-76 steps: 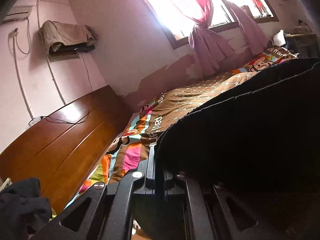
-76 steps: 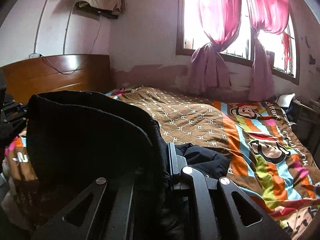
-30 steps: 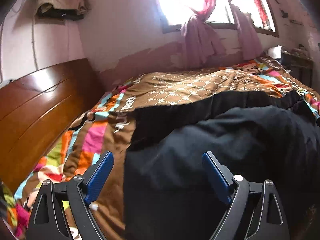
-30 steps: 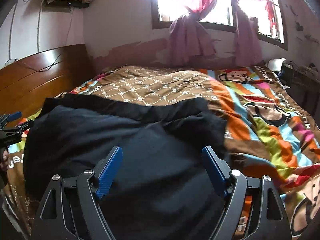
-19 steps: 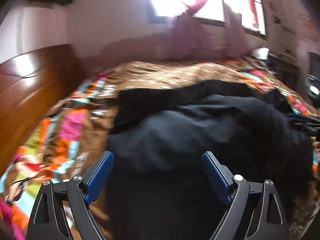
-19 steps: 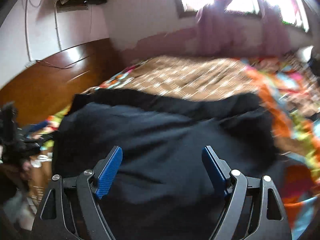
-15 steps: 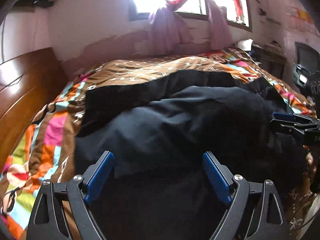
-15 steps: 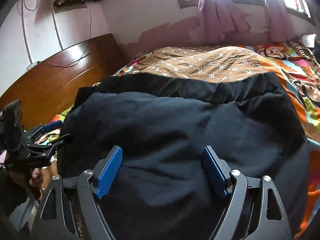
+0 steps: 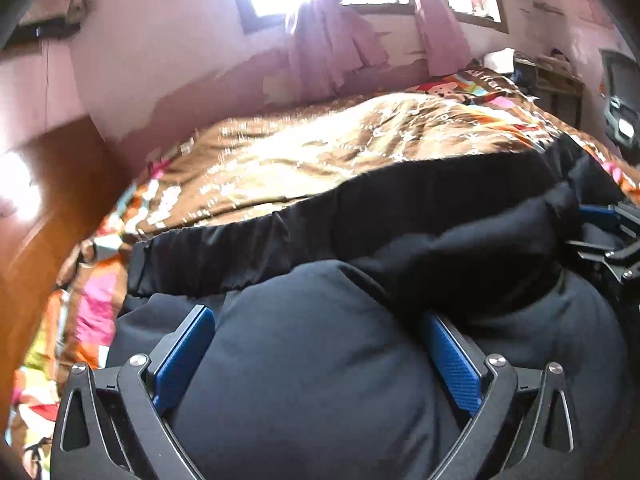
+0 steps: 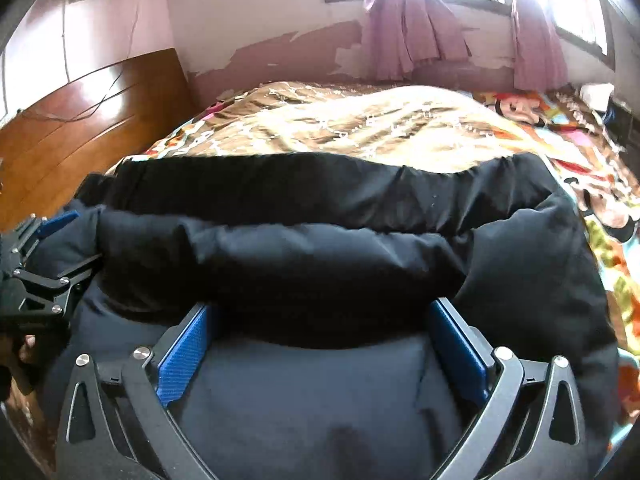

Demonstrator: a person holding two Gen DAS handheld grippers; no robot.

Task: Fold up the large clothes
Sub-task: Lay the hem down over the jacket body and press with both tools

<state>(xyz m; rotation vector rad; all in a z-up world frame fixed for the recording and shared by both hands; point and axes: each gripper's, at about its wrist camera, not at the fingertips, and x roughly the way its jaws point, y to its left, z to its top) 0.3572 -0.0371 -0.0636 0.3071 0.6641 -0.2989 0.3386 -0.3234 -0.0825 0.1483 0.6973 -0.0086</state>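
Both hand-held grippers have let go and pushed into the black coat

The left hand-held gripper (image 9: 320, 356) and right hand-held gripper (image 10: 322, 350), shut on the coat (image 10: 320, 248) moments ago, now stand wide with padded cloth bulging between their fingers. The coat lies doubled on the bed (image 10: 380, 120), so one fold seems done. Sleeves are hidden; the bedcover is blurred.

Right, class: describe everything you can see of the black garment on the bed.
The black garment is large and puffy, of soft matte cloth, lying spread across the patterned bedspread. Its far edge is a flatter, gathered band; nearer, a thick rolled fold runs across it. The nearest part bulges up between the open blue-padded fingers of the left gripper and the right gripper. Whether the pads press into the cloth cannot be told.
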